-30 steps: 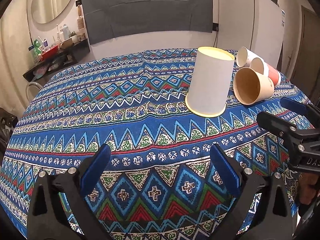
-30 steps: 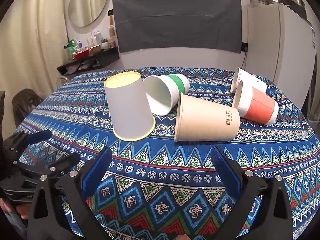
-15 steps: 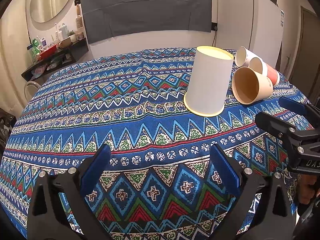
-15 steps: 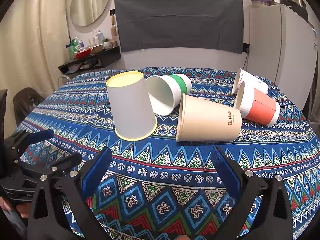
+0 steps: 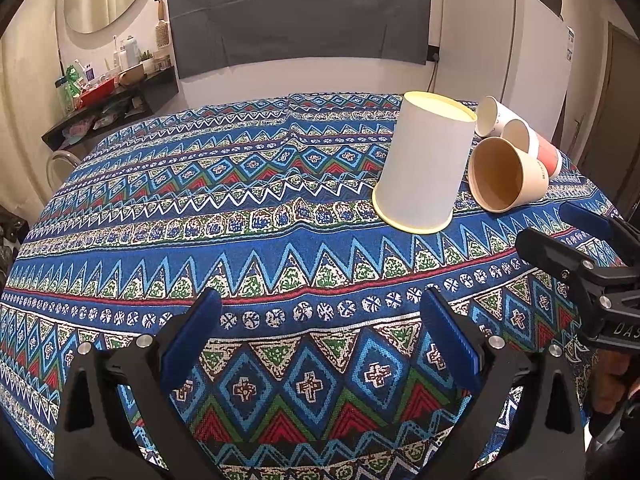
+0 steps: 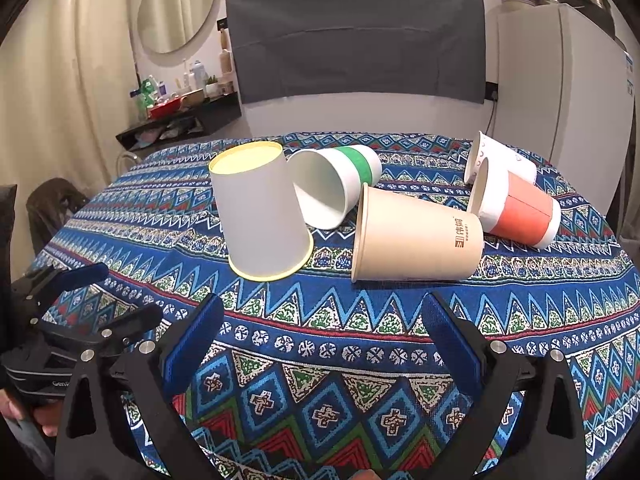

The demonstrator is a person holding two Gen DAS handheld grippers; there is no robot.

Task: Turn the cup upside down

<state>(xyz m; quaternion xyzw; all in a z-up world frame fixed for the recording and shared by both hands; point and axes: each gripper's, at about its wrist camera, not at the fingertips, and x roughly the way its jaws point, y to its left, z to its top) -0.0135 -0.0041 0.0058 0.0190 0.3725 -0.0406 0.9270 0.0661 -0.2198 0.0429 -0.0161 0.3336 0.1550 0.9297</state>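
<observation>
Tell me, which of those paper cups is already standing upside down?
The plain white cup with the yellow rim, leftmost in the group. It stands mouth-down on the tablecloth; the green-banded, tan, orange and patterned cups all lie on their sides.

Both views are evenly and brightly lit by soft indoor light from above, and shadows under the white cup [image 6: 262,216] are faint. Focus is sharp at center. Fisheye bending curves the table [image 5: 240,248] edge, and black vignette fills the corners.
</observation>
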